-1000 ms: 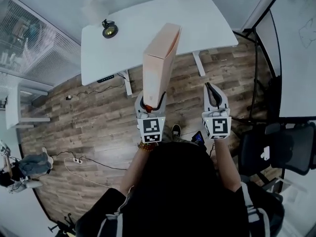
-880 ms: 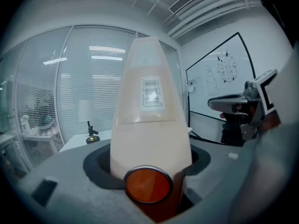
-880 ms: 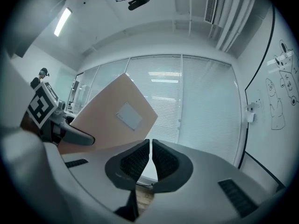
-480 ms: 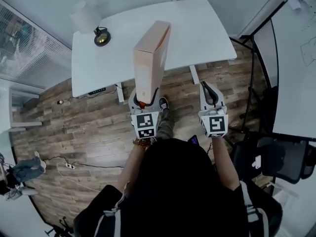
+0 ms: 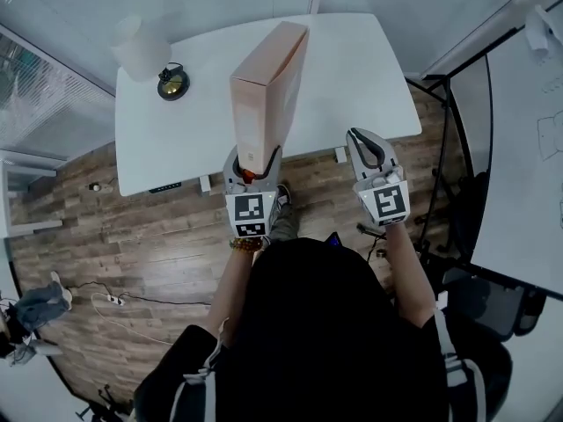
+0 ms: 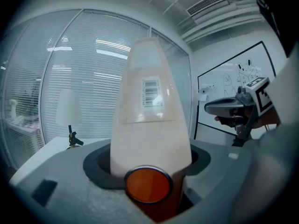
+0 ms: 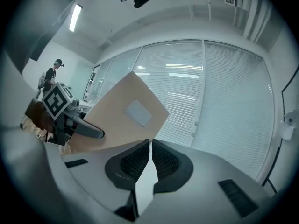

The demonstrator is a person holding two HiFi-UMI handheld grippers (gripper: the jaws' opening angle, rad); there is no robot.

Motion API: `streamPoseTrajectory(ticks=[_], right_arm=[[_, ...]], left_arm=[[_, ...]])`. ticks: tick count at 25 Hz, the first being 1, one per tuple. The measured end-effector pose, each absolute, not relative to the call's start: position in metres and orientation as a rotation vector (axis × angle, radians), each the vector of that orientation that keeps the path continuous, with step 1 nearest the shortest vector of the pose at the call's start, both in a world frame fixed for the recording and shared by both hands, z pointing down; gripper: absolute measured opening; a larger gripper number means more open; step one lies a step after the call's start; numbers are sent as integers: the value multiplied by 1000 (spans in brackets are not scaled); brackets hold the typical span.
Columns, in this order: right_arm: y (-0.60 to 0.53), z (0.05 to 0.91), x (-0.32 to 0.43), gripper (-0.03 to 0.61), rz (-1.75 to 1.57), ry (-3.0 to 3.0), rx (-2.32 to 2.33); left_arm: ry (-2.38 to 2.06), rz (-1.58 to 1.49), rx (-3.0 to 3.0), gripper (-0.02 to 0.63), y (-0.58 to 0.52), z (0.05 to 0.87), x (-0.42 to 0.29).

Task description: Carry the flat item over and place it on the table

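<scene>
White table (image 5: 352,77), wood-plank floor (image 5: 158,227) (power strip (image 5: 112,299) on it), blinded glass walls (image 5: 44,95).

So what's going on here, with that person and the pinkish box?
A person holds a hand-held gripper in each hand. The left hand-held gripper is clamped on the bottom end of a flat peach-coloured box and holds it upright. The right hand-held gripper is shut and empty, held out alongside. The person stands at the near edge of a white table, which has a small lamp toward its left end. The box is not yet set down.
</scene>
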State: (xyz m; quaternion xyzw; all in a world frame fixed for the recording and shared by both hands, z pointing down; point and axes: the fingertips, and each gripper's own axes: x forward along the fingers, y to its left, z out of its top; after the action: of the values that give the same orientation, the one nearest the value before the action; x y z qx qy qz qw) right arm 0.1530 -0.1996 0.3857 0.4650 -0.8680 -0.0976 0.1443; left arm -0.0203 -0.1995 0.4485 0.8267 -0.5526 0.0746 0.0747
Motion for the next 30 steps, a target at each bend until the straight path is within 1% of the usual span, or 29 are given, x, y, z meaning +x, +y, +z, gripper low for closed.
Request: streamPoseTrajectory(ticks=[3,6,10,11,12,15,17,18,21,24,27,30], right_arm=[[-231,389,137,23,-274,-2589,1211],[-251,405,123,23,-247,-2640,1044],[-283,422,127,30,-207,-2644,1008],[-287,427,127,47,-187,-2639,1004],[-290,433,124,79,-163,-2637,999],[-304,450,113,127,-105,-2632,975],[-312,459,109,138,-91,-2615,934],[-315,462,107,154,-80,-2611,909],[-323,472,96,229,-20,-2626,821],[-332,485,90,280,37,-2619,764],[-340,488,90,301,107,-2651,762],[-344,481,83,316,289,-2765,763]], left_arm=[[-1638,136,2525,301,-229,437,-30],[-1582,119,2577,302,-250,440,-37],[-1542,84,2596,305,-274,442,-37],[-1522,72,2589,307,-275,445,-40],[-1493,56,2583,307,-276,448,-44],[-1386,-15,2587,307,-280,459,-58],[-1345,-55,2594,307,-280,465,-61],[-1322,-71,2595,307,-280,467,-61],[-1189,-151,2596,307,-282,472,-63],[-1043,-255,2577,308,-281,470,-66],[-930,-326,2529,310,-279,472,-70],[-808,-376,2478,311,-273,478,-77]])
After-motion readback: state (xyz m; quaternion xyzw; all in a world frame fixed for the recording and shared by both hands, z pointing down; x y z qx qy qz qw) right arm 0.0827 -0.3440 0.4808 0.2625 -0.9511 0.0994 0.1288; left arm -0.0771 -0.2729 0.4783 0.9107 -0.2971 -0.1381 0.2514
